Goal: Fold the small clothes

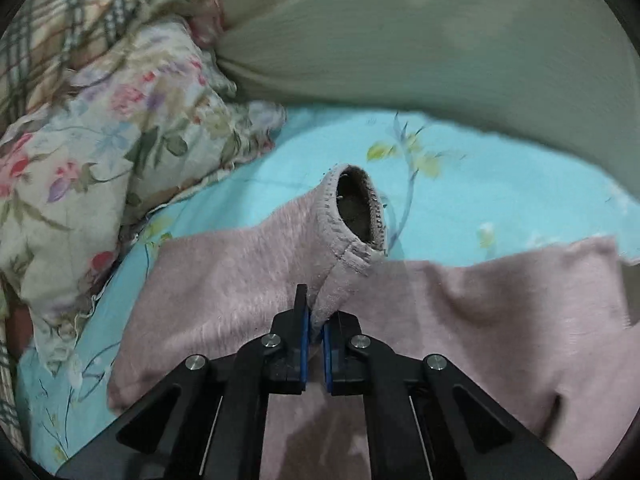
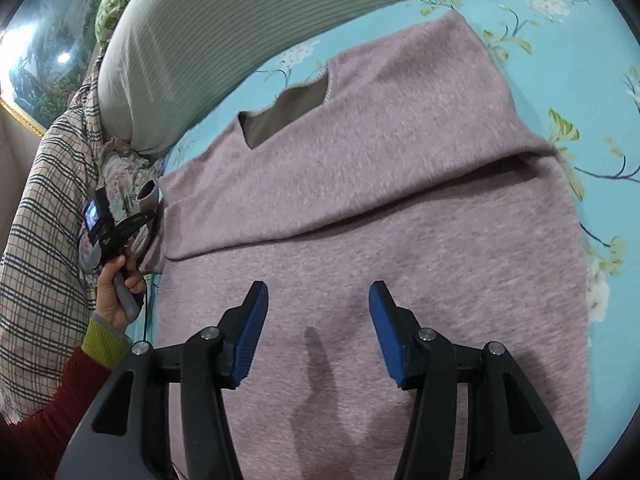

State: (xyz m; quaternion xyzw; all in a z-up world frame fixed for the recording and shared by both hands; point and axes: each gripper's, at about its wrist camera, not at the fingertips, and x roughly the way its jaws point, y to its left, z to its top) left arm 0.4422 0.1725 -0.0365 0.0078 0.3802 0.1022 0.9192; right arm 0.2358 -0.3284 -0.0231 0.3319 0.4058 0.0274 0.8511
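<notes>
Sweater [image 1: 224, 292], pale mauve and fuzzy, spreads over the turquoise floral bed sheet [image 1: 460, 184] in the view from your left wrist. One sleeve [image 1: 344, 236] is raised off the body of the garment, its stitched cuff gaping toward the camera and showing a dark lining. Your left hand-held gripper [image 1: 316, 320] is clamped on the fabric of that sleeve just below the cuff, the blue pads pressed on a thin fold of knit. The rest of the sweater lies flat beneath and to both sides of the black fingers. A floral quilt [image 1: 92, 152] is bunched at the left, with a plaid cloth [image 1: 60, 28] behind it, and a ribbed grey-green pillow [image 1: 420, 40] fills the top of the frame.

From your right wrist, the sweater [image 2: 380, 200] lies front-up on the bed sheet [image 2: 580, 40], its V-neck opening [image 2: 288, 116] pointing away from you and showing a brownish inner layer. A crease runs across the middle of the body, where one layer overlaps the lower part. Your right hand-held gripper [image 2: 318, 312] hovers above the lower part of the garment with its fingers spread wide and nothing between the blue pads [image 2: 250, 340]; its shadow falls on the knit below. At the left edge of the sweater, your left hand [image 2: 114, 292], in a red sleeve with a yellow-green cuff, holds the left hand-held gripper [image 2: 150, 210] with the sleeve end raised. The pillow [image 2: 180, 52] and plaid cloth [image 2: 44, 220] lie beyond.
</notes>
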